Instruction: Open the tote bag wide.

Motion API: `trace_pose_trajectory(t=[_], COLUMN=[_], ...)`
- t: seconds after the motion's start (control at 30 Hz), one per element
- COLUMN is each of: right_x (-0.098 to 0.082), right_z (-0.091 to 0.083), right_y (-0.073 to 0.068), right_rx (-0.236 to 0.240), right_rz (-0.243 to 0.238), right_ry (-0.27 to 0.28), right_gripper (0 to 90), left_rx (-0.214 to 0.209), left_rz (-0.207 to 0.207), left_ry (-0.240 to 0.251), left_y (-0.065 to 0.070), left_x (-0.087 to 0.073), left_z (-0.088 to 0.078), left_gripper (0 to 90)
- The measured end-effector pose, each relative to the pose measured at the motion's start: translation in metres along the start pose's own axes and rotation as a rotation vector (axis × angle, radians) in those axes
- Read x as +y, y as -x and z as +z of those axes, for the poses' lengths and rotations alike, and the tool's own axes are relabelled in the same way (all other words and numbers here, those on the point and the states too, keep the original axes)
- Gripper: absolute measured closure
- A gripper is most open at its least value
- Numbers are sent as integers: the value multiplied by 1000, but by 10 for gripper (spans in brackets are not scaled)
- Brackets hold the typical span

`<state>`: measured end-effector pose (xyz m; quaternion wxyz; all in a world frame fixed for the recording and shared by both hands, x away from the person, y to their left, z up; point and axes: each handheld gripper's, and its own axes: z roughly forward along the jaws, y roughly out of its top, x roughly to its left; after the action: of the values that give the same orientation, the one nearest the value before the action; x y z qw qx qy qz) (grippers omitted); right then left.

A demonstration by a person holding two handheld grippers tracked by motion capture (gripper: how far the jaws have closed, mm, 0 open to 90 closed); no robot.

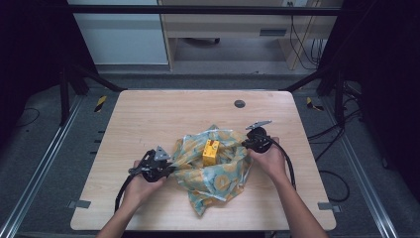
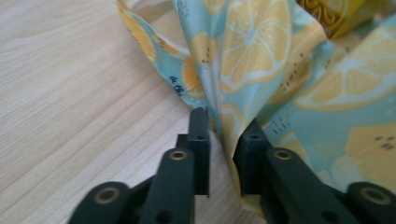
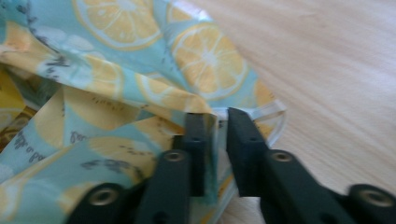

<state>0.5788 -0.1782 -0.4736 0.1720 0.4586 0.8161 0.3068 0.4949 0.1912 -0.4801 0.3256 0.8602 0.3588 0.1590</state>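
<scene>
Crumpling lemon-print cloth [image 1: 218, 171], boxy yellow block [image 1: 211, 152]

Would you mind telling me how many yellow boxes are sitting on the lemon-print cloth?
1: the yellow box stands at the middle of the lemon-print cloth, between the two grippers. Its folds could hide others.

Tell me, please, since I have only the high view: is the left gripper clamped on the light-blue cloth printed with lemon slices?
Observer: No. The left gripper has its jaws apart, with a fold of the cloth standing loose between them.
Operator: And the right gripper, please?
Observer: The right gripper is also open. The cloth's hemmed edge lies between its jaws, unpinched.
Operator: Is the small yellow box on the cloth plain?
Observer: No. The left gripper view shows a dark curly pattern on the yellow box.
</scene>
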Motion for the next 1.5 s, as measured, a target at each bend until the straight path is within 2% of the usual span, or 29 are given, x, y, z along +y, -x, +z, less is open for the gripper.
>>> trace_pose_trajectory(t=[0.13,0.2,0.3,0.43,0.6,0.77,0.83,1.03,1.23,1.4,1.5], right_x=[3,5,7,7,9,15,18,27,21,6,-5], right_z=[-10,-15,-19,-22,-26,-32,-34,-54,-81,-102,-108], right_y=[0,0,-1,-3,-8,-14,-17,-23,-18,-17,-16], right_rx=[-12,-10,-3,8,10,17,15,5,-50,-86,-106], right_rz=[1,2,12,6,-1,-22,-32,-27,12,46,52], right_ry=[52,80,110,116,145,160,167,234,287,342,344], right_gripper=[551,506,446,388,299,236,213,156,93,74,71], left_rx=[-17,-9,-18,-16,-23,-30,-25,36,98,123,135], left_rz=[-13,-15,-30,-24,-30,-17,-12,-9,-38,-83,-100], left_ry=[71,97,130,135,166,190,209,256,267,266,252], left_y=[1,1,2,4,5,7,8,3,-12,-32,-41], left_x=[6,11,16,20,24,31,34,41,33,13,1], left_z=[-9,-14,-18,-21,-25,-28,-32,-50,-67,-76,-78], left_gripper=[685,639,590,529,487,434,406,259,99,48,47])
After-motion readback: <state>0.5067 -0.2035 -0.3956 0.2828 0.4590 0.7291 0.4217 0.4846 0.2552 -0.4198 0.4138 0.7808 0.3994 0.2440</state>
